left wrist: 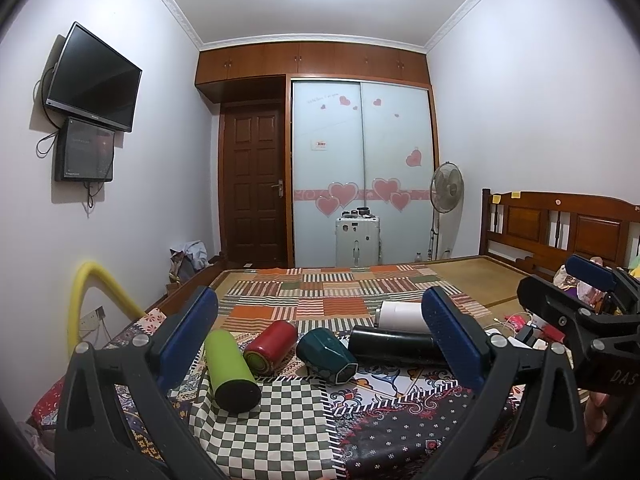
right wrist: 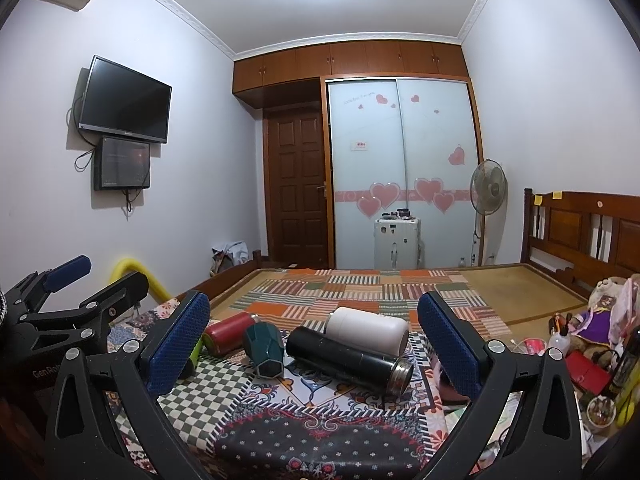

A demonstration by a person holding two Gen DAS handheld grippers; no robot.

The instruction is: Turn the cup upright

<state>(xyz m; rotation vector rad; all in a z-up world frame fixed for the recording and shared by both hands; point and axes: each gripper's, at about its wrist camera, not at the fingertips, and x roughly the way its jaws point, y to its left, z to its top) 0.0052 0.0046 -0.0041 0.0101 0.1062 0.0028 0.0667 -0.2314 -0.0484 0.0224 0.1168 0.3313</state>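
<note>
- Five containers lie on their sides, close together on the patterned cloth over the bed: a green bottle, a red can, a teal cup, a black flask and a white bottle.
- Risk: the round bodies may roll on the soft cloth if a finger pushes one from the side.
- Risk: the teal cup lies just beside the red can and the black flask, so wide fingers could knock a neighbour.
- The left gripper hovers low and level before the row, its fingers spread wide and holding nothing.
- The right gripper hovers beside it, also wide apart and empty.
</note>
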